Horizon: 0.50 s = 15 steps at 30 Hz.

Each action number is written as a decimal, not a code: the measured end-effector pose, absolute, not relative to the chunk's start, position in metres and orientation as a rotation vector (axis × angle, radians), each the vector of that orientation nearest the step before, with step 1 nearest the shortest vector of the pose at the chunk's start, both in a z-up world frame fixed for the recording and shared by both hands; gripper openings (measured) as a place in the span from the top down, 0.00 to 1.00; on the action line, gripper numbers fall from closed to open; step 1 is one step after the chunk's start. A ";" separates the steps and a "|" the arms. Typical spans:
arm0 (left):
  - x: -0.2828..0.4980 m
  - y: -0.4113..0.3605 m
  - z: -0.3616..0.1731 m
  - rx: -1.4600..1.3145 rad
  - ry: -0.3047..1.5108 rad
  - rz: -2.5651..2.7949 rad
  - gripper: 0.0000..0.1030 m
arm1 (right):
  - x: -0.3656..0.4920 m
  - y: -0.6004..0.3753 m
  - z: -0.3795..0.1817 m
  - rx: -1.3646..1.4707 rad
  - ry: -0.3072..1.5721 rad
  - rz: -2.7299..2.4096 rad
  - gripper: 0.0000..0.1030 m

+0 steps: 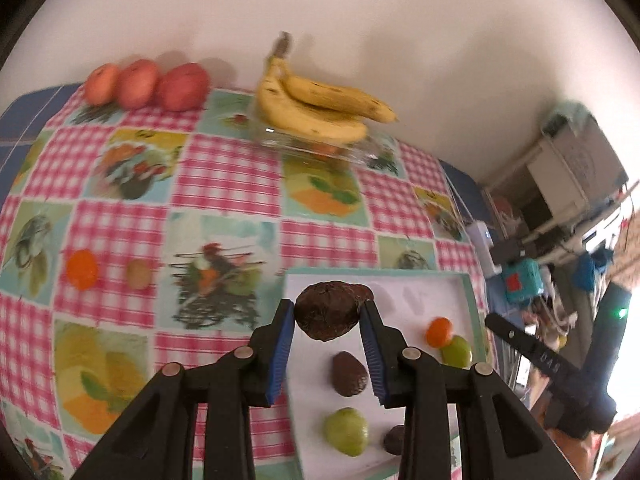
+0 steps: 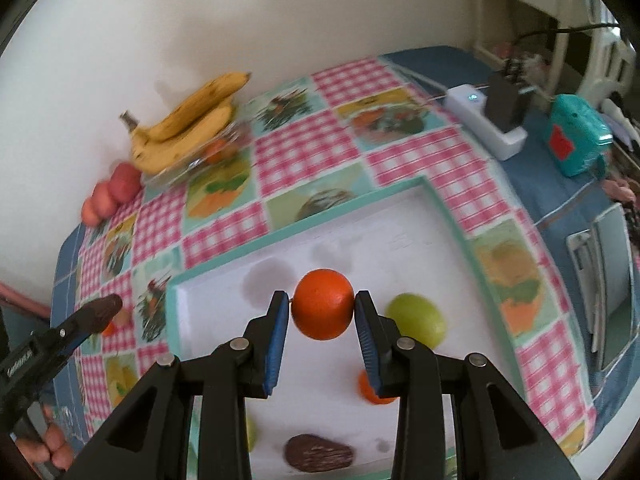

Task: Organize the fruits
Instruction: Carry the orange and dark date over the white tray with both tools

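Note:
My left gripper [image 1: 327,314] is shut on a dark brown avocado [image 1: 326,309], held above the far left corner of the white tray [image 1: 432,292]. On the tray lie another brown avocado [image 1: 349,373], two green fruits [image 1: 346,431] [image 1: 457,351], a small orange [image 1: 439,331] and a dark fruit [image 1: 394,439]. My right gripper [image 2: 322,312] is shut on an orange [image 2: 323,304], held above the tray [image 2: 400,232]. Below it lie a green fruit [image 2: 418,319], another orange [image 2: 370,392] and a brown avocado [image 2: 318,458]. The left gripper [image 2: 102,310] shows at the left.
A banana bunch [image 1: 316,110] rests on a glass dish [image 1: 320,148] by the wall. Three red apples [image 1: 148,84] stand at the far left. An orange [image 1: 82,269] and a small yellow-green fruit [image 1: 138,274] lie on the checked tablecloth. A white charger [image 2: 486,118] and a teal box [image 2: 576,138] sit at the right.

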<state>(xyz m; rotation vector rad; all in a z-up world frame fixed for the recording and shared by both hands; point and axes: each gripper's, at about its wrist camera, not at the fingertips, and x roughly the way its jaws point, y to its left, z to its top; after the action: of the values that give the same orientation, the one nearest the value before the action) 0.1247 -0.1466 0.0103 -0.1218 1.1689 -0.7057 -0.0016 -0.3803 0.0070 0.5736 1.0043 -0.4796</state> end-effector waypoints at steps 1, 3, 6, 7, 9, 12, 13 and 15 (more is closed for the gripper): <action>0.121 -0.154 0.008 -0.100 1.173 -0.715 0.65 | -0.003 -0.383 0.009 0.570 0.993 -0.487 0.66; 0.117 -0.163 0.003 -0.074 1.185 -0.716 0.65 | -0.007 -0.389 0.015 0.553 0.971 -0.502 0.66; 0.112 -0.175 -0.006 -0.045 1.197 -0.725 0.65 | -0.008 -0.394 0.012 0.545 0.975 -0.512 0.66; 0.110 -0.177 -0.009 -0.038 1.201 -0.726 0.65 | -0.009 -0.396 0.009 0.551 0.984 -0.515 0.66; 0.108 -0.181 -0.019 -0.022 1.215 -0.718 0.65 | -0.010 -0.400 0.003 0.567 1.001 -0.519 0.66; 0.106 -0.184 -0.033 0.007 1.231 -0.699 0.65 | -0.010 -0.399 -0.002 0.570 1.017 -0.514 0.66; 0.106 -0.185 -0.036 0.011 1.233 -0.694 0.65 | -0.009 -0.398 -0.003 0.570 1.019 -0.508 0.66; 0.106 -0.185 -0.041 0.013 1.238 -0.683 0.65 | -0.008 -0.396 -0.003 0.573 1.021 -0.493 0.66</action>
<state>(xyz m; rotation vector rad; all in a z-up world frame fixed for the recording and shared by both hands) 0.1058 -0.1845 -0.0411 0.0133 1.2377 -0.6835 -0.0077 -0.3963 -0.0029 0.5728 1.0209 -0.4926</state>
